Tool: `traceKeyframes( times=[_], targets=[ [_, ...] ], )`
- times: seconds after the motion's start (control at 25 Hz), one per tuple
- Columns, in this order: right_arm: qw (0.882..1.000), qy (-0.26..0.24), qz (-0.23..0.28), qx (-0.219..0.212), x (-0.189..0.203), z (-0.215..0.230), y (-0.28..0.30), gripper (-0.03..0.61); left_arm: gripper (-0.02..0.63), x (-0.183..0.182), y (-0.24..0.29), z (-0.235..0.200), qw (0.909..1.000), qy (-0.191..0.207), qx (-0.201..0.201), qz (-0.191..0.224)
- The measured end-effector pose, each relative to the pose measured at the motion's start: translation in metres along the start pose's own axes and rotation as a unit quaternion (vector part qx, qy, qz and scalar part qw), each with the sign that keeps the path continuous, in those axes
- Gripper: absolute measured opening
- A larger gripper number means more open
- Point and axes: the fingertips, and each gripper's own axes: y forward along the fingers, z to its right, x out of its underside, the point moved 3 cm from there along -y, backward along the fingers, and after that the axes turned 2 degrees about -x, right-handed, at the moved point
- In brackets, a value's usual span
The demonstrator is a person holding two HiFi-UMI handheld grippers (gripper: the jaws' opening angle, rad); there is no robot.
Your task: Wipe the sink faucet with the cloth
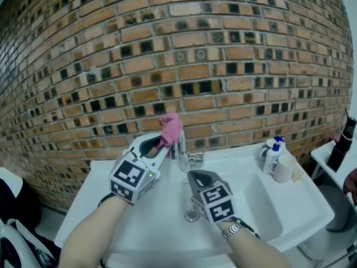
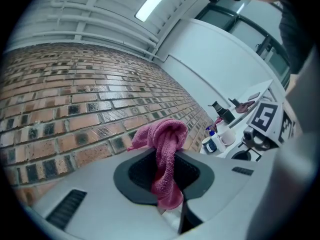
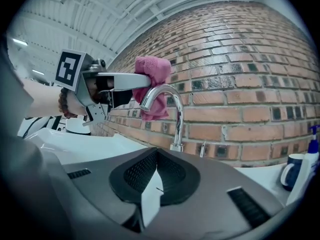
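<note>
A pink cloth (image 1: 170,128) is bunched up in my left gripper (image 1: 159,144), which is shut on it. In the left gripper view the cloth (image 2: 165,159) hangs pinched between the two jaws of that gripper (image 2: 165,176). The chrome faucet (image 3: 172,104) arches up from the back of the white sink. In the right gripper view the cloth (image 3: 154,84) rests against the spout's curved outlet end. My right gripper (image 1: 199,178) hovers over the basin just in front of the faucet (image 1: 183,144), jaws shut with nothing between them (image 3: 155,176).
The white sink (image 1: 279,211) stands against a brick wall (image 1: 212,54). At its back right corner are a blue-capped bottle (image 1: 271,155) and a white cup (image 1: 283,168). A drain (image 1: 191,215) lies in the basin. A dark bottle (image 1: 341,144) stands on a surface at far right.
</note>
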Motion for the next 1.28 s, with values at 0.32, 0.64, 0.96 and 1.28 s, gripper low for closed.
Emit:
traceKeyframes(
  times=[0.32, 0.64, 0.96, 1.28],
  targets=[
    [1.000, 0.009, -0.004, 0.002, 0.004, 0.004, -0.004, 0.012, 0.072, 0.002, -0.011, 0.017, 0.9996, 0.021, 0.014, -0.011],
    [1.000, 0.014, -0.010, 0.012, 0.009, 0.011, -0.006, 0.012, 0.072, 0.004, -0.022, 0.034, 0.9993, 0.012, 0.026, -0.025],
    [1.000, 0.022, -0.012, 0.019, 0.014, 0.018, -0.006, 0.012, 0.072, 0.010, -0.029, 0.047, 0.9988, -0.003, 0.035, -0.035],
    [0.999, 0.029, -0.008, 0.027, 0.013, 0.024, -0.009, 0.012, 0.072, 0.018, -0.032, 0.057, 0.9978, -0.011, 0.048, -0.043]
  ],
)
